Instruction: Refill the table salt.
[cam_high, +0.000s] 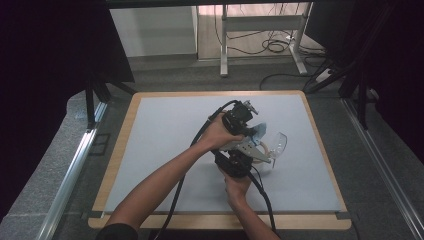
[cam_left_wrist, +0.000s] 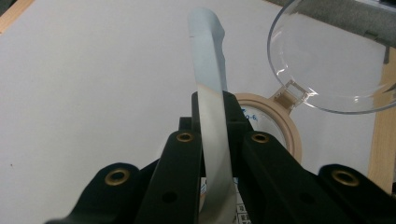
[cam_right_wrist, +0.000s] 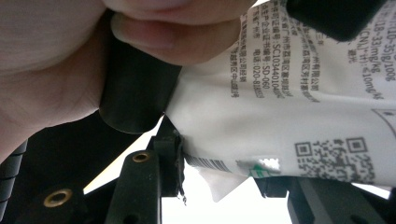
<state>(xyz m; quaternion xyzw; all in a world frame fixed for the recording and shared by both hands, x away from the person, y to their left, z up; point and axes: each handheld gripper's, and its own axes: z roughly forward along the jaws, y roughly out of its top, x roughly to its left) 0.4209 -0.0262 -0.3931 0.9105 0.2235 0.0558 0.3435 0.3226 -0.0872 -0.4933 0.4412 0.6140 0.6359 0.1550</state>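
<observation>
Two hand-held grippers: both clamp one sachet above the desk (cam_high: 165, 150)
Left hand-held gripper (cam_left_wrist: 212, 140): jaws pinch the sachet's (cam_left_wrist: 208, 70) sealed edge
Right hand-held gripper (cam_right_wrist: 219, 163): jaws hold the printed sachet's lower edge
Just beyond left hand-held gripper: clear-lidded beige container (cam_left_wrist: 285, 126) on the desk

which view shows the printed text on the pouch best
The right gripper view: the pouch shows its print and codes close up. The left gripper view shows its thin edge; the high view shows a pale patch.
</observation>
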